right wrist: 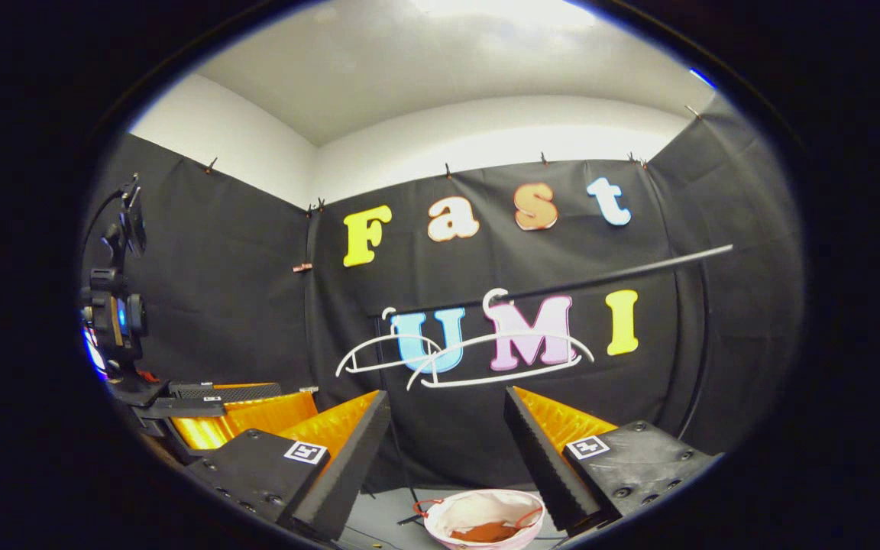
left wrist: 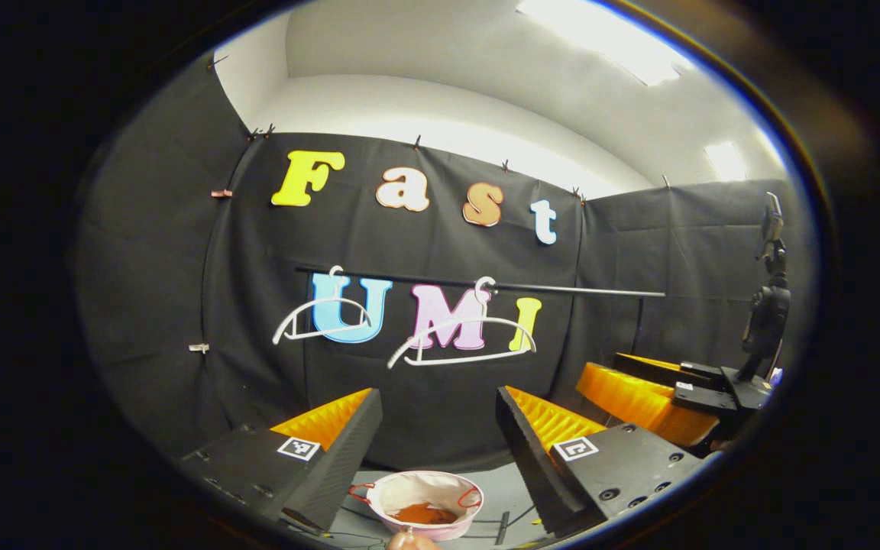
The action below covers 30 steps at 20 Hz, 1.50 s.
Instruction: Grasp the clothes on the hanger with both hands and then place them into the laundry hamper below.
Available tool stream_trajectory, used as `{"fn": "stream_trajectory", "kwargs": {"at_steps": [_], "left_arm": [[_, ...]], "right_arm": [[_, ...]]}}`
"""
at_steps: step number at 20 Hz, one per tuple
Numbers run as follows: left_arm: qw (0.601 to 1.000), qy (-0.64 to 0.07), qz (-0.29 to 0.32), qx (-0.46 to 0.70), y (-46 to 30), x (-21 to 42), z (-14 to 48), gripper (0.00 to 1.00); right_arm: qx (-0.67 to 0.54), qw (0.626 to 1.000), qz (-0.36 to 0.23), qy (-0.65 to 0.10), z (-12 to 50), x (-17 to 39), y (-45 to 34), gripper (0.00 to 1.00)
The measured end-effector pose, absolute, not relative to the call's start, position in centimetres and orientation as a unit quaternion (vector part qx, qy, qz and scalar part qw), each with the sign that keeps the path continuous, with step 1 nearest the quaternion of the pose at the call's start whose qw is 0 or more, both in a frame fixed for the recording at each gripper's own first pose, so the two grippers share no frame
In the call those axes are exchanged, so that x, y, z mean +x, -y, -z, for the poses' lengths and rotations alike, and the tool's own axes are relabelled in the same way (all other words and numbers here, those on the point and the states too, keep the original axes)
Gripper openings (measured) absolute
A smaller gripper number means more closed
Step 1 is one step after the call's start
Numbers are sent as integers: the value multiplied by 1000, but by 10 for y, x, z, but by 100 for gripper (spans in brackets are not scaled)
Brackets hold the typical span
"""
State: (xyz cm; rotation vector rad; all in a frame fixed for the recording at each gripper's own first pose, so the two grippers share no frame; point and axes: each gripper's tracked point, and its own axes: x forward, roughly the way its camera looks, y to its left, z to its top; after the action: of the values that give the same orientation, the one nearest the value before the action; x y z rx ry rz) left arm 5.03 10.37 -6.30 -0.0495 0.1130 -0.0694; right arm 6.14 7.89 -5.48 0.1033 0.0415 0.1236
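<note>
In the left gripper view, the left gripper [left wrist: 440,451] holds its jaws spread wide, with nothing between them. Through the gap, low and just ahead, sits the round white laundry hamper with a pink rim and thin red handles [left wrist: 426,504] on the grey floor [left wrist: 512,496]. A rust-orange garment [left wrist: 422,514] lies crumpled in the bottom of the hamper. At the very lower edge, just in front of the hamper, a fingertip [left wrist: 409,541] of the person pokes in.

Farther out and above the jaws, a thin dark rail [left wrist: 562,289] runs across the black cloth wall. Two bare white plastic hangers hook over it: the left hanger [left wrist: 325,317] sits above the left finger, the right hanger [left wrist: 463,336] above the gap, and nothing hangs on either. To the right of the jaws, the right gripper [left wrist: 658,389] shows from the side.

In the right gripper view, the right gripper [right wrist: 448,451] also has its jaws wide apart and empty. The hamper [right wrist: 483,518] lies low between them, nearer the right finger, with the orange garment [right wrist: 486,531] inside. Above the gap the two hangers [right wrist: 486,351] overlap on the rail [right wrist: 600,279]. The left gripper [right wrist: 218,409] shows off to the left of the jaws, with a black camera mount [right wrist: 115,305] standing above it.
</note>
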Motion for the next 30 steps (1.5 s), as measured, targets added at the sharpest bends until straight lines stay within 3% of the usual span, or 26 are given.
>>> {"fn": "stream_trajectory", "kwargs": {"at_steps": [1, 3, 4, 7, 8, 25, 26, 27, 30], "left_arm": [[998, -44, 35, -26, -102, 47, 50, 98], [999, -15, 33, -27, -99, 41, 25, 92], [999, 5, 32, -24, -97, 40, 14, 95], [999, 28, 41, -4, -81, 47, 0, 92], [999, 21, 44, 2, -77, 46, 5, 95], [1000, 7, 27, -7, -27, 47, 5, 95], [1000, 8, 27, -8, -24, 47, 5, 95], [1000, 9, 27, -7, -21, 45, 4, 95], [1000, 12, 26, -6, -13, 42, 4, 95]], "right_arm": [[45, 997, -54, -10, 45, 57, -75, 98], [39, 999, -36, 13, 27, 53, -64, 100], [39, 999, -27, 27, 17, 54, -57, 98], [37, 999, -1, 32, 16, 64, -38, 97], [41, 999, -1, 24, 19, 67, -38, 97], [53, 996, -54, 50, -14, 46, -23, 97], [51, 996, -58, 53, -17, 45, -23, 91], [51, 996, -59, 53, -18, 45, -22, 97], [56, 994, -67, 62, -25, 42, -19, 97]]}}
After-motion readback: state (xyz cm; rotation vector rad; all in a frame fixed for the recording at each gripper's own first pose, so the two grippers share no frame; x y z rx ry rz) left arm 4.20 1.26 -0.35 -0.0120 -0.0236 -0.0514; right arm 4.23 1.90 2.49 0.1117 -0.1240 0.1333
